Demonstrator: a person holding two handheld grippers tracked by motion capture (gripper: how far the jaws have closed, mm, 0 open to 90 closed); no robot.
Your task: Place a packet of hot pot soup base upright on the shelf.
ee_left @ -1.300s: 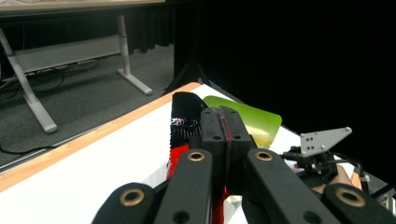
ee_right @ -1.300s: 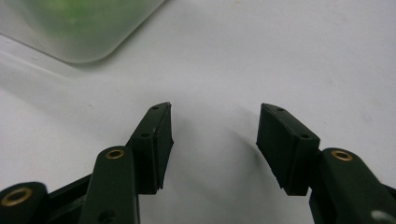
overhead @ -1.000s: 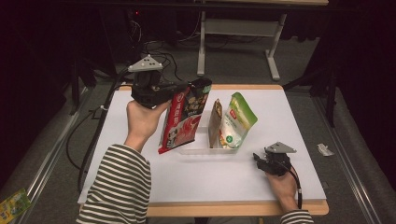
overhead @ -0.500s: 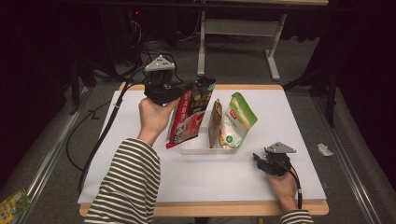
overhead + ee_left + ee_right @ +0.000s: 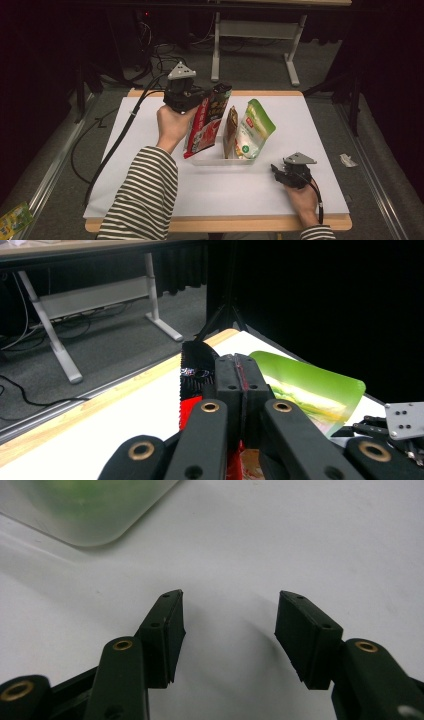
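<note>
My left gripper point(image 5: 202, 97) is shut on the top edge of a red and black snack bag point(image 5: 207, 122), which hangs upright with its lower end over the left part of a clear plastic bin point(image 5: 212, 159). In the left gripper view the jaws point(image 5: 240, 377) pinch that bag's point(image 5: 195, 365) black serrated edge. A green and white pouch point(image 5: 254, 129) and a thin brown packet point(image 5: 231, 131) stand in the bin. My right gripper point(image 5: 275, 169) rests on the white table to the right of the bin, open; its jaws point(image 5: 229, 625) hold nothing.
The white table top point(image 5: 150, 150) has a wooden rim. A black cable point(image 5: 120, 142) trails off the left edge. A green packet point(image 5: 12, 222) lies on the floor at lower left. A metal table frame point(image 5: 250, 30) stands behind.
My left gripper has carried the red and black bag to the right and down, from left of the bin to over its left part, and the bag now hangs more upright. The right gripper stayed still.
</note>
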